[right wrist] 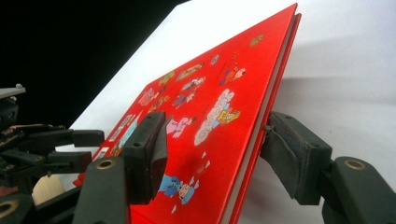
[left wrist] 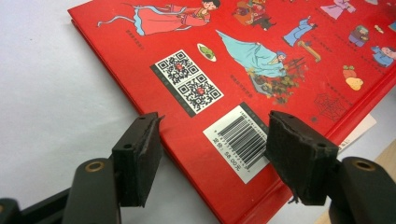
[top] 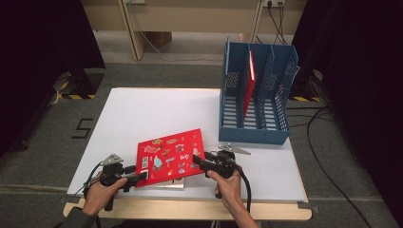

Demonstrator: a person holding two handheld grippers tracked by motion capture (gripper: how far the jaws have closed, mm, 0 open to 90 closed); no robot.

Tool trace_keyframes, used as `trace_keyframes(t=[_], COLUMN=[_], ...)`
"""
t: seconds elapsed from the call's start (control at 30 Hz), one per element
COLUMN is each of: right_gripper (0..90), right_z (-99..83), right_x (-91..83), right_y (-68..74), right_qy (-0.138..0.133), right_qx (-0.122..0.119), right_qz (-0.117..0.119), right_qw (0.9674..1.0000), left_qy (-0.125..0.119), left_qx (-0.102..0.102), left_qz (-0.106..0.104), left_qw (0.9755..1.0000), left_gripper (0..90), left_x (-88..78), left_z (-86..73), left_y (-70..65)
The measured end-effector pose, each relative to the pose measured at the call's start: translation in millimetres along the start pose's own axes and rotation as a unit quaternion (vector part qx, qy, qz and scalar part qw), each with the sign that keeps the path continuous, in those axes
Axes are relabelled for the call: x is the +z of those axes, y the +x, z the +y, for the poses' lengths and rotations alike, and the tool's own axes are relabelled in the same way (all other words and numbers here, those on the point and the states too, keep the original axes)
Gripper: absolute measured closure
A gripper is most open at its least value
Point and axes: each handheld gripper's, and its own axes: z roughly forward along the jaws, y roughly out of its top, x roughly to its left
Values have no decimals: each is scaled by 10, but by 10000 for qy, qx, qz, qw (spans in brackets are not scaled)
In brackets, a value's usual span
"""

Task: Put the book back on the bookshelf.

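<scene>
A red picture book (top: 168, 156) with cartoon figures, QR codes and a barcode lies slanted near the front of the white table (top: 142, 109), one side raised. My left gripper (top: 142, 176) is shut on its near-left corner. In the left gripper view the gripper (left wrist: 212, 149) has one jaw at the spine edge and the other over the barcode of the book (left wrist: 261, 56). My right gripper (top: 196, 159) straddles the book's right edge. In the right gripper view the gripper (right wrist: 215, 149) is open, with the book's (right wrist: 219, 93) edge between the jaws, which stand wider than the book is thick.
A blue slotted file rack (top: 254, 133) stands at the back right of the table, with another red book (top: 249, 85) upright in it. A pale flat thing (top: 166, 185) lies under the front of the held book. The wooden table edge (top: 190, 209) runs just in front of the hands.
</scene>
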Motion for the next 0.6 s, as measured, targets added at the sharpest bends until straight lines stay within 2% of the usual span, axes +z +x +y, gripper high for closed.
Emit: trace_keyframes(t=[0.07,0.2,0.27,0.33,0.37,0.4,0.43,0.47,0.5,0.6], right_gripper=[415,463,468,487,526,542,560,556,563,609], right_z=[7,66,94,105,107,89,48,14,13,46], right_x=[-2,-36,-48,-59,-56,-20,27,66,110,153], right_y=[15,43,72,111,117,135,184,259,333,390], right_qy=[-106,-283,-311,-308,-269,-118,1,3,35,-4], right_qx=[189,306,247,290,319,509,602,396,-8,-190], right_qz=[32,239,306,358,446,759,907,712,537,533], right_qw=[9998,9988,9987,9985,9981,9957,9941,9967,9986,9984], left_qy=[-9,-41,-58,-68,-81,-88,-102,-96,-102,-117], left_qx=[-59,-235,-211,-184,-183,-197,-189,-152,-154,-108], left_qz=[-33,-105,-111,-100,-93,-98,-90,-87,-80,-73], left_qw=[10000,9997,9997,9998,9998,9997,9997,9998,9998,9998], left_gripper=[347,343,345,352,356,359,360,361,371,371], left_x=[2,2,-2,-8,-11,-13,-11,-16,-21,-27], left_z=[-4,-16,-15,-13,-13,-12,-13,-10,-9,-7], left_y=[10,31,30,25,22,19,16,14,7,12])
